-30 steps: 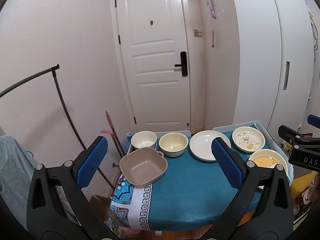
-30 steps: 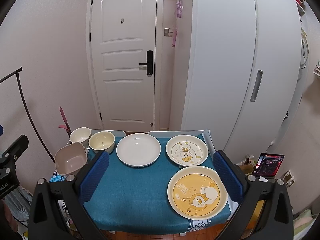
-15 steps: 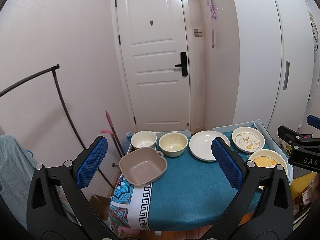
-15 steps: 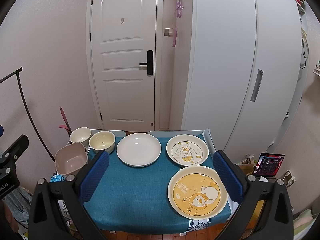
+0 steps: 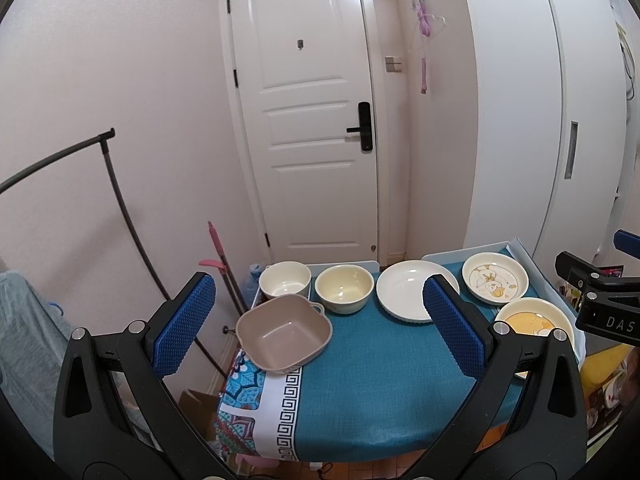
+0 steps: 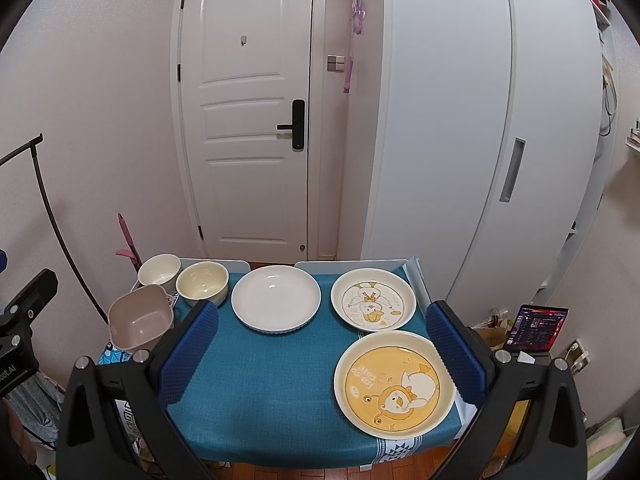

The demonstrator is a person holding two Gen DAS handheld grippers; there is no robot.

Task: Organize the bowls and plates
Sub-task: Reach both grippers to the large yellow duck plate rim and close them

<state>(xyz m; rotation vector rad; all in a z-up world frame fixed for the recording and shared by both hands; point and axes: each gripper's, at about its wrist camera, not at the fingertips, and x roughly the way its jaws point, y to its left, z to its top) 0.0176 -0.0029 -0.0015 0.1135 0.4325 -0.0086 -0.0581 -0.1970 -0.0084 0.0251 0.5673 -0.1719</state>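
Above table (image 6: pixel 280 400), both tools agape, empty

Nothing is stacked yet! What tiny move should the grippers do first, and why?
Probably lower the right gripper toward the yellow bear plate. Both grippers are open and empty, hovering short of the table, and that plate lies nearest, right between its fingers. The duck plate and plain white plate sit farther back.

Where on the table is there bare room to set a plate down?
Bare teal cloth fills the near middle, bordered by the square bowl, white plate and yellow plate. The far edge is crowded; the right side holds both cartoon plates.
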